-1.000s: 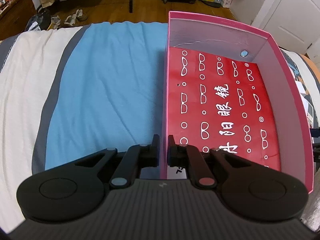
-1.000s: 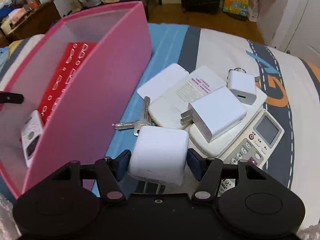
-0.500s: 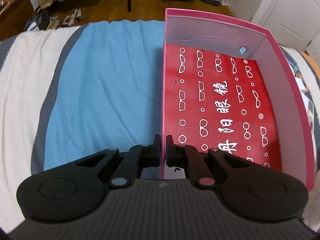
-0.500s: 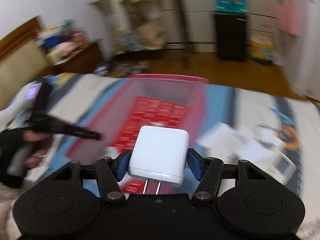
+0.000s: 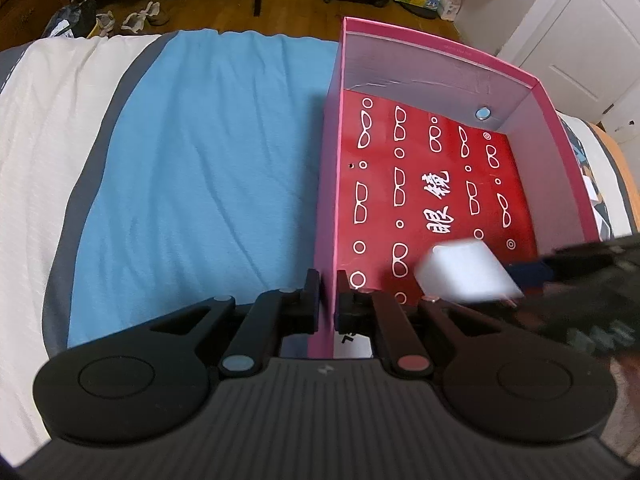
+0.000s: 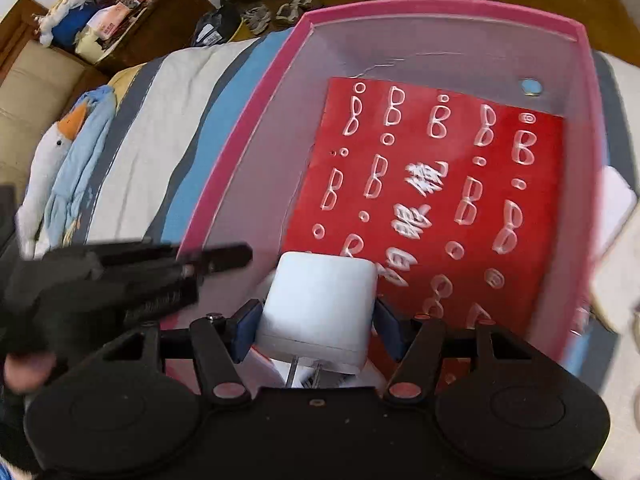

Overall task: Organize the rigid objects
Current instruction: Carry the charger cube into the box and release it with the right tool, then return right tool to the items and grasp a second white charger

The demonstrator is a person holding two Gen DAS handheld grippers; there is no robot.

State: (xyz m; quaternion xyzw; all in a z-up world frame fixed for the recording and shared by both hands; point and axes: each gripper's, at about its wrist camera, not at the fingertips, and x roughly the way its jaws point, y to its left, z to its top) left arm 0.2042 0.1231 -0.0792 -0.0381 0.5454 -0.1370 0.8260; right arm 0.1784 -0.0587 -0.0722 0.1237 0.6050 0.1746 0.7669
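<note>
A pink box (image 5: pixel 436 46) with a red printed floor (image 5: pixel 440 184) lies on the bed. My left gripper (image 5: pixel 328 300) is shut on the box's left wall near its front corner. My right gripper (image 6: pixel 316 320) is shut on a white charger (image 6: pixel 320 304), prongs toward the camera, held over the box's near end (image 6: pixel 440 12). In the left wrist view the charger (image 5: pixel 468 272) shows blurred above the red floor, with the right gripper entering from the right. A small white remote lies under the charger, mostly hidden.
A blue and white striped bedcover (image 5: pixel 200 160) lies left of the box. A silver disc (image 5: pixel 483 113) sits in the box's far right corner. White devices (image 6: pixel 616 240) lie outside the box's right wall. A goose plush (image 6: pixel 60 168) lies at the far left.
My right gripper has carried the white charger from the pile beside the box to above the box's inside. My left gripper has stayed clamped on the box wall.
</note>
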